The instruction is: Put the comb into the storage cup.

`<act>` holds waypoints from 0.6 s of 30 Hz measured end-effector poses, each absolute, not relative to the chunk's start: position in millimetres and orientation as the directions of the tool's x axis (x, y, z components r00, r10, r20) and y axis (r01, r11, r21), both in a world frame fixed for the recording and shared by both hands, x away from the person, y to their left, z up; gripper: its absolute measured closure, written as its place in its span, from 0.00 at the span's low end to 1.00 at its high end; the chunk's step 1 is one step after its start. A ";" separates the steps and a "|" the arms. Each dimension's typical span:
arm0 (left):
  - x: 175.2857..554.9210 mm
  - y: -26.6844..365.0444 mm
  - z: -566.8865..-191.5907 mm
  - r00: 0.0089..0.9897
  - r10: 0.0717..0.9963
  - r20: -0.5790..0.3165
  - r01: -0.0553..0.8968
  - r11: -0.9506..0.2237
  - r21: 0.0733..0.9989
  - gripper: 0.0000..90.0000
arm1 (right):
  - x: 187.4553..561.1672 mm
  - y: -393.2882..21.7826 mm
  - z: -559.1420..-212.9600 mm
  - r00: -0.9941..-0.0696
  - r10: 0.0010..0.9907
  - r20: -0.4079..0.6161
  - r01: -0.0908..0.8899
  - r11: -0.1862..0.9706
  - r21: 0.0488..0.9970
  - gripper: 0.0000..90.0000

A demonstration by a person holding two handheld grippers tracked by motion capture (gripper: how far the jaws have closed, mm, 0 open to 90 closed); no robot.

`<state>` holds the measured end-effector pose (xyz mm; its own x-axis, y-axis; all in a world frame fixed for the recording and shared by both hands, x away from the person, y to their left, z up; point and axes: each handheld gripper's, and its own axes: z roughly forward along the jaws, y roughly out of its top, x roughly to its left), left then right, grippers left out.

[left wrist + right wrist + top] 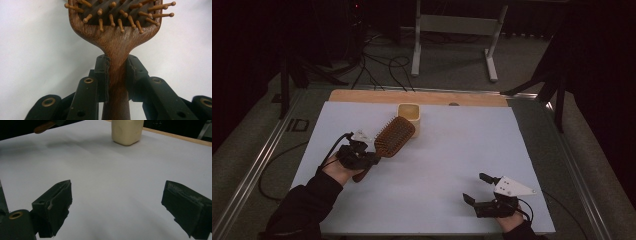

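The left gripper [371, 156] is clamped on the neck of a wooden paddle hairbrush [393, 137], its two black fingers [101, 75] pressing either side of the handle just below the head. In the left gripper view the hairbrush [117, 47] shows its dark cushion and ball-tipped wooden pins facing the camera. From the high view the brush points away from the person, its head reaching toward a cream-coloured cup [409, 118] that stands on the white sheet [452, 160] covering the tabletop; whether head and cup touch cannot be told. The handle's end sticks out behind the left hand [338, 171]. The right gripper [476, 188] sits low near the sheet's near right corner with its fingers [56, 202] spread wide apart and nothing between them. In its view the cup [127, 131] stands far ahead.
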<state>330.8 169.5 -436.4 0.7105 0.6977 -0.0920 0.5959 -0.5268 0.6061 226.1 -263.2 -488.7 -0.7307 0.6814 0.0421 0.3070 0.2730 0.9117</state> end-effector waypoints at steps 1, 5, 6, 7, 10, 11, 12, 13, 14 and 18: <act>330.5 167.9 -436.0 0.715 0.693 -0.092 0.589 -0.526 0.613 0.82 | 226.1 -263.3 -488.6 -0.731 0.681 0.042 0.307 0.273 0.912 0.11; 328.9 159.4 -436.6 0.730 0.676 -0.102 0.572 -0.521 0.634 0.82 | 226.4 -263.1 -488.9 -0.728 0.684 0.045 0.313 0.272 0.910 0.10; 329.0 157.5 -436.9 0.737 0.667 -0.108 0.567 -0.524 0.636 0.82 | 226.3 -263.1 -488.8 -0.728 0.684 0.046 0.313 0.271 0.910 0.11; 328.3 154.9 -437.4 0.738 0.667 -0.104 0.563 -0.523 0.640 0.82 | 226.2 -263.1 -488.6 -0.728 0.684 0.046 0.312 0.270 0.911 0.10; 327.6 148.9 -438.9 0.748 0.655 -0.109 0.553 -0.523 0.649 0.82 | 226.0 -263.3 -488.2 -0.728 0.684 0.048 0.312 0.268 0.912 0.10; 327.5 147.0 -439.4 0.751 0.650 -0.116 0.552 -0.520 0.652 0.82 | 226.0 -263.2 -488.3 -0.728 0.684 0.048 0.312 0.268 0.911 0.11; 326.7 145.0 -439.9 0.757 0.643 -0.116 0.544 -0.521 0.658 0.82 | 226.2 -263.3 -488.4 -0.728 0.684 0.046 0.310 0.269 0.912 0.11; 326.0 143.7 -440.1 0.759 0.642 -0.111 0.538 -0.522 0.662 0.82 | 226.2 -263.3 -488.4 -0.729 0.683 0.047 0.311 0.270 0.911 0.11; 325.7 142.2 -440.5 0.762 0.636 -0.121 0.538 -0.518 0.665 0.82 | 226.3 -263.1 -488.5 -0.728 0.684 0.046 0.311 0.270 0.911 0.10; 322.0 136.8 -443.4 0.774 0.621 -0.125 0.522 -0.514 0.680 0.82 | 226.4 -263.1 -488.6 -0.728 0.684 0.048 0.313 0.269 0.911 0.11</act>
